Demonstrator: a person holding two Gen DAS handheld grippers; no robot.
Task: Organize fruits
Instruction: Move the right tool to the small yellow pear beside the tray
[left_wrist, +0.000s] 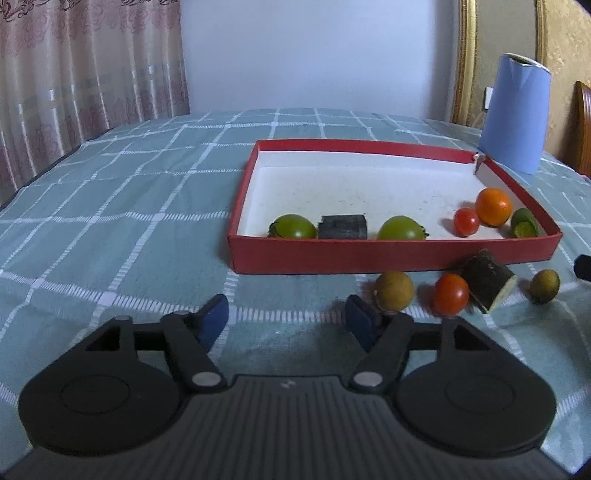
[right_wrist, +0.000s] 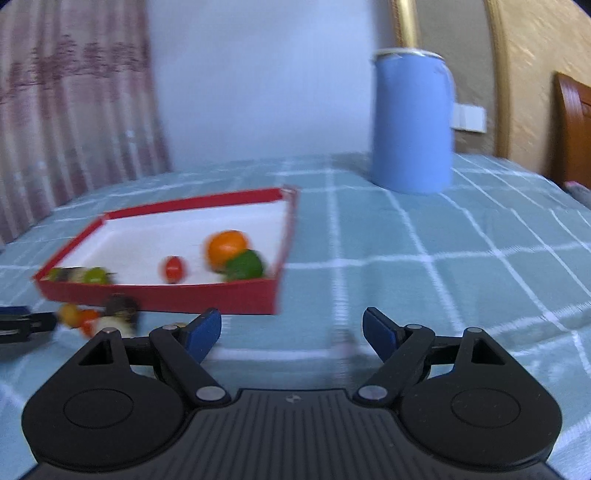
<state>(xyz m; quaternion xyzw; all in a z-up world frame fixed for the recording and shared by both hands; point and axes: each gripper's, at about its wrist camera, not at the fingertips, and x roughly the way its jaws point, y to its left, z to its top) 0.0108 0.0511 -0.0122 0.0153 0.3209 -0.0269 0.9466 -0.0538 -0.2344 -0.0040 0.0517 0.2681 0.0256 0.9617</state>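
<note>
A red box (left_wrist: 391, 254) with a white floor holds two green tomatoes (left_wrist: 294, 226), a dark chunk (left_wrist: 342, 226), a red cherry tomato (left_wrist: 466, 221), an orange (left_wrist: 493, 206) and a green lime (left_wrist: 523, 223). On the cloth before it lie a brown round fruit (left_wrist: 394, 290), a red tomato (left_wrist: 450, 294), a dark cut piece (left_wrist: 487, 280) and a small olive fruit (left_wrist: 545, 285). My left gripper (left_wrist: 286, 317) is open and empty, left of the brown fruit. My right gripper (right_wrist: 291, 330) is open and empty near the box's corner (right_wrist: 275, 299); its view is blurred.
A blue cylinder (left_wrist: 515, 114) stands behind the box's far right corner, also in the right wrist view (right_wrist: 413, 122). A checked teal cloth (left_wrist: 129, 221) covers the table. Curtains hang at the left. A wooden chair (right_wrist: 574, 129) is at the far right.
</note>
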